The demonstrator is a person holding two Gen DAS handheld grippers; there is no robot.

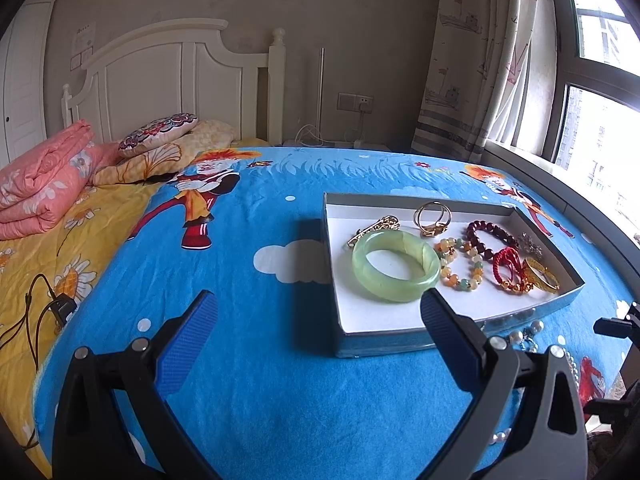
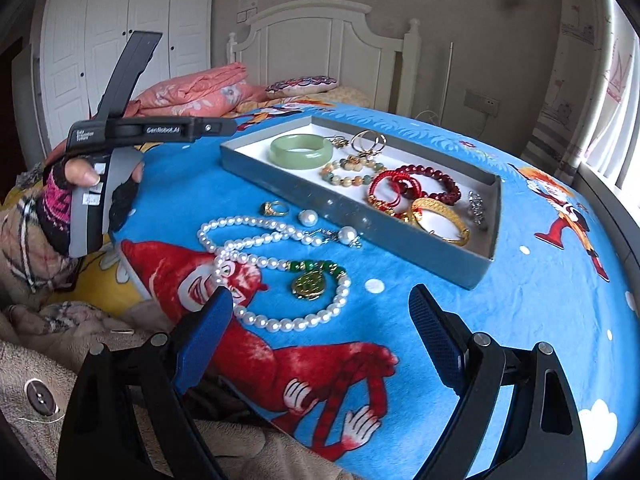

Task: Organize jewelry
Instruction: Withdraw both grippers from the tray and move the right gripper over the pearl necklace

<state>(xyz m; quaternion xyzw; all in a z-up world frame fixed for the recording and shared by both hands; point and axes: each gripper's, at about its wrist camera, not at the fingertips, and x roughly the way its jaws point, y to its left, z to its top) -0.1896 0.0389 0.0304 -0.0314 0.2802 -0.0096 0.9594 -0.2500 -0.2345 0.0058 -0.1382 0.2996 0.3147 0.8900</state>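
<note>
- Left wrist view: shallow grey cardboard tray with white lining [image 1: 408, 322] sits on the blue cartoon-print bedspread [image 1: 260, 360].
- Tray contents: 1 pale green jade bangle [image 1: 395, 266], gold rings [image 1: 433, 218], a pastel beaded bracelet [image 1: 462, 264], a dark red beaded bracelet [image 1: 490, 234], red cord bangles [image 1: 508, 272] and a gold bangle [image 1: 542, 278].
- Left gripper [image 1: 318, 320] has its jaws spread wide, empty, just short of the tray.
- Right wrist view: white pearl necklace with green-gold pendant [image 2: 280, 264], 1 gold ring [image 2: 275, 209] and 1 loose pearl [image 2: 308, 217] lie on the bedspread outside the tray.
- Right gripper [image 2: 320, 320] stands wide apart and empty above the necklace.

"GenRobot.AI" on left hand-held gripper [image 2: 152, 130]
</note>
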